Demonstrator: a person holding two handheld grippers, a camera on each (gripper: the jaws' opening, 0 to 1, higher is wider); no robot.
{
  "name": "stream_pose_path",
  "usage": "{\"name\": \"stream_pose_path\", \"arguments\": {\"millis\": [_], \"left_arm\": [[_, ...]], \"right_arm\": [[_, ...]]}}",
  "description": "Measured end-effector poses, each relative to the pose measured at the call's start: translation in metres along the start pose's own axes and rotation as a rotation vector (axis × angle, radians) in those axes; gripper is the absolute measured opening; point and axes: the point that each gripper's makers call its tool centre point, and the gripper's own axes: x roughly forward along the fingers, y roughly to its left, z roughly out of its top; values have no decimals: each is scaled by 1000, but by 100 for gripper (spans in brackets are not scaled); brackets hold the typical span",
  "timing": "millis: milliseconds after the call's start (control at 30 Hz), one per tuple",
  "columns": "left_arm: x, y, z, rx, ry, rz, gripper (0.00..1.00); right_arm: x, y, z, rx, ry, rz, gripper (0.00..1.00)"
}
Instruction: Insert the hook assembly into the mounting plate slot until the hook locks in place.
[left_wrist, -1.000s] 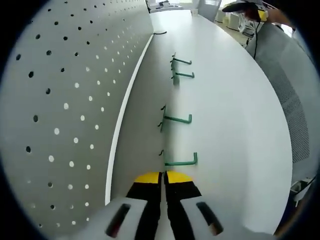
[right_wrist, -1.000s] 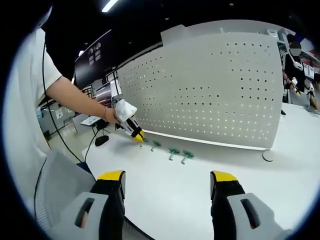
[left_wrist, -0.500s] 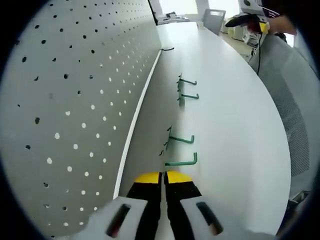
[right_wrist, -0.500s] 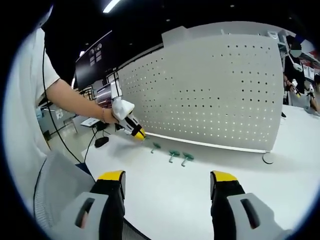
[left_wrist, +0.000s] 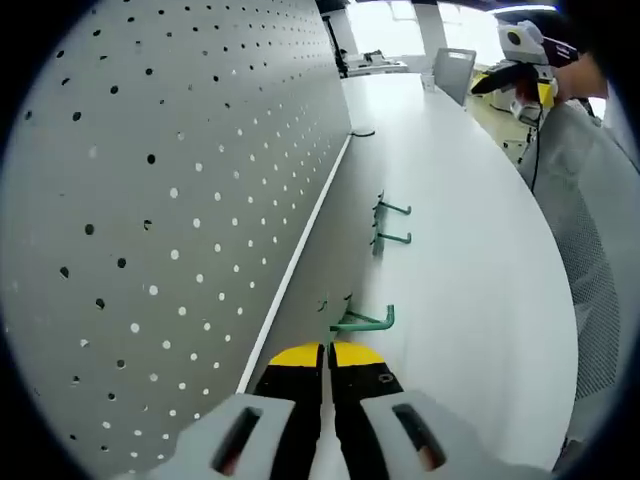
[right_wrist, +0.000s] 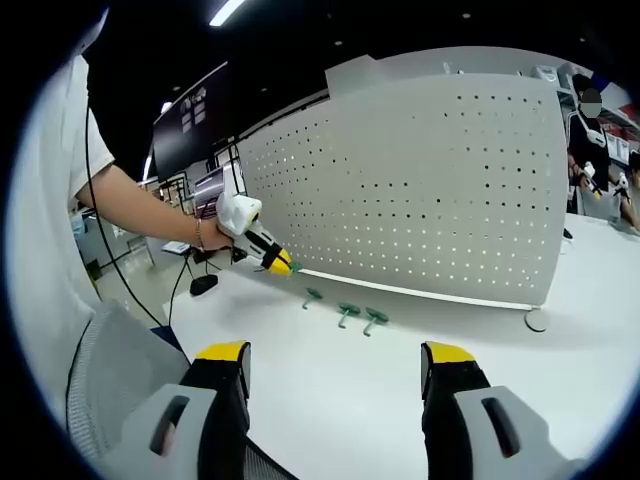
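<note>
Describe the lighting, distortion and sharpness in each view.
Left gripper view: fisheye bends the pegboard and white table; bright window glare washes out the far end; the green hook at the left tongs stays sharp. Right gripper view: dark ceiling with one bright strip light, evenly lit pegboard, soft shadows under the green hooks.

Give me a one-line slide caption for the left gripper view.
Left gripper shut on a green hook, lifted beside the white pegboard; two more hooks lie on the table.

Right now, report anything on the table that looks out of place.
Nothing looks damaged or spilled. Green hooks lie loose on the white table below the pegboard, none hung yet; the left tongs hold one.
</note>
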Motion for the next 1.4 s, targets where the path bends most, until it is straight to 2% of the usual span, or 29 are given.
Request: {"name": "stream_pose_path", "arguments": {"millis": [400,600,667,767,1067,1400], "left_arm": [[-17,-5,15,-77,-84,62,2],[-30,-6,28,-99,-136,99,2],[-36,-3,37,-128,-174,120,2],[-42,-4,41,-118,-183,136,2],[-56,-20,56,-180,-266,150,2],[-73,-29,72,-207,-350,180,2]], "right_arm": [[2,3,9,-14,-18,12,67],[3,5,13,-14,-31,18,67],[3,6,13,-14,-33,22,67],[3,6,14,-15,-34,24,67],[0,4,16,-4,-51,14,67],[-2,8,20,-11,-64,22,67]]}}
